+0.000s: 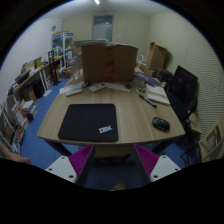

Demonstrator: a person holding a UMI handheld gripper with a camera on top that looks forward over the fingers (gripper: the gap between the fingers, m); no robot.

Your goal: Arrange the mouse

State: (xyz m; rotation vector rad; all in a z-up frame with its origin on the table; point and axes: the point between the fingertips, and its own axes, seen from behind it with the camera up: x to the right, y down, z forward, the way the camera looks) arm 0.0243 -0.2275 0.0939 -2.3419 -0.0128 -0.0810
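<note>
A dark mouse (161, 124) lies on the wooden table (130, 125) near its right front corner, to the right of a black mouse mat (89, 121) with white lettering. My gripper (113, 160) is open and empty, held in front of the table's near edge, well short of the mouse. Its magenta pads (81, 158) show apart at either side, with blue floor between them.
A cardboard box (108, 62) stands at the table's far end with papers around it. A black office chair (182, 88) is at the right side. Shelves (25, 95) with books line the left wall. Another box (158, 56) stands at the back right.
</note>
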